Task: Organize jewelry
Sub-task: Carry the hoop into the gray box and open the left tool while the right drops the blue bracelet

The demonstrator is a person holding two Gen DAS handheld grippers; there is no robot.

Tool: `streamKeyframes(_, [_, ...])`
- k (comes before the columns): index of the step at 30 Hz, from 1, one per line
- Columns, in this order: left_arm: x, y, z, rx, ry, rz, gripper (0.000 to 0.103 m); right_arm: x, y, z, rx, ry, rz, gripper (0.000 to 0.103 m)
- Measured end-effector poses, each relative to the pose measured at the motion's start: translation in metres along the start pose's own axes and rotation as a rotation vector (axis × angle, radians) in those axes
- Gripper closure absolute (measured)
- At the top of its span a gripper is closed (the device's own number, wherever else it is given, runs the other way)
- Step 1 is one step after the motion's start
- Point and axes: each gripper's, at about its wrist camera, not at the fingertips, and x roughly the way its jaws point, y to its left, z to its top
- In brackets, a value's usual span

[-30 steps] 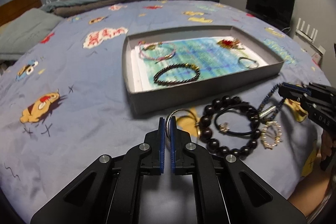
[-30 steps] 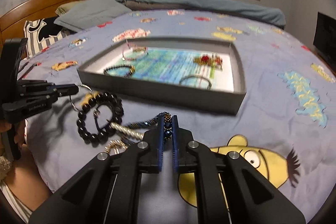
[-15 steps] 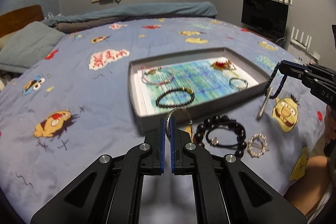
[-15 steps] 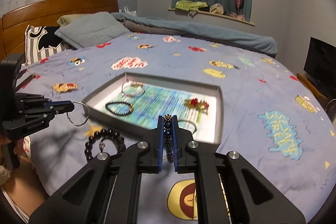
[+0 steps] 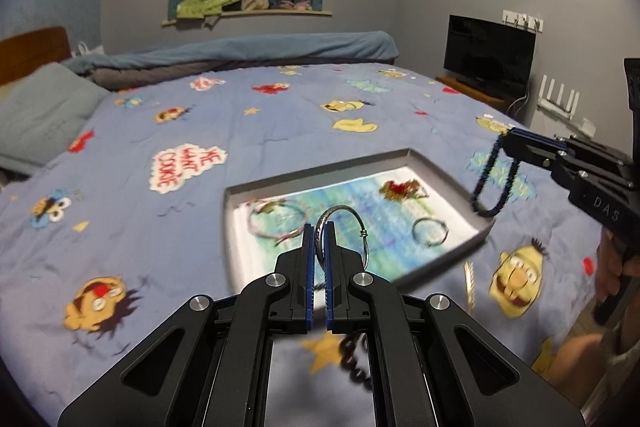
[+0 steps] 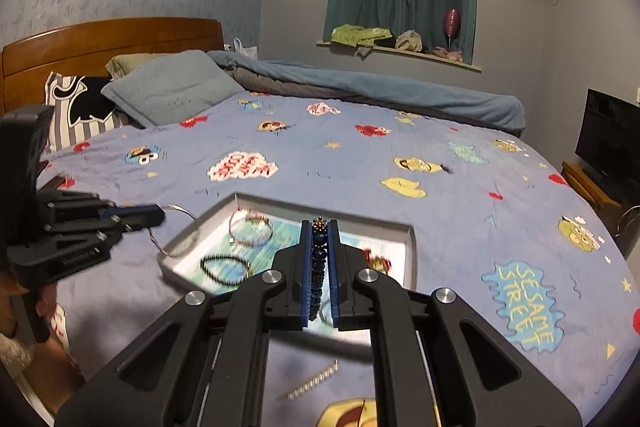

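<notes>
Silver bangle clamped in left gripper, above grey tray. At 3 o'clock, right gripper pinches dangling blue beaded strand over tray's right corner; tray contents blurred, probably bracelets.

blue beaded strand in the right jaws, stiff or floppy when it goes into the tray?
Likely floppy: the blue beaded strand hangs as a slack loop below the right gripper. It will probably swing, then pool. Beads look small, so probably light. The tray wall might snag it.
</notes>
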Motion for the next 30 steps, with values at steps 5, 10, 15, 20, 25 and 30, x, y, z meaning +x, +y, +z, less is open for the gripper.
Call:
streamKeyframes(5, [0.034, -0.001, 0.016, -0.029, 0.028, -0.026, 0.098, 0.03, -0.004, 0.012, 0.016, 0.003, 0.008, 0.096])
streamKeyframes(10, [0.073, 0.002, 0.024, -0.059, 0.085, -0.051, 0.098, 0.066, -0.014, 0.014, 0.047, 0.029, 0.018, 0.096])
streamKeyframes(15, [0.117, 0.007, 0.032, -0.087, 0.142, -0.064, 0.098, 0.106, -0.029, 0.006, 0.092, 0.083, 0.039, 0.096])
streamKeyframes(20, [0.154, 0.012, 0.039, -0.101, 0.214, -0.085, 0.098, 0.137, -0.042, 0.007, 0.142, 0.12, 0.069, 0.096])
streamKeyframes(25, [0.18, 0.018, 0.04, -0.128, 0.272, -0.089, 0.098, 0.161, -0.047, 0.01, 0.185, 0.147, 0.099, 0.096])
streamKeyframes(30, [0.194, 0.017, 0.035, -0.118, 0.317, -0.086, 0.098, 0.182, -0.045, 0.004, 0.184, 0.219, 0.059, 0.096])
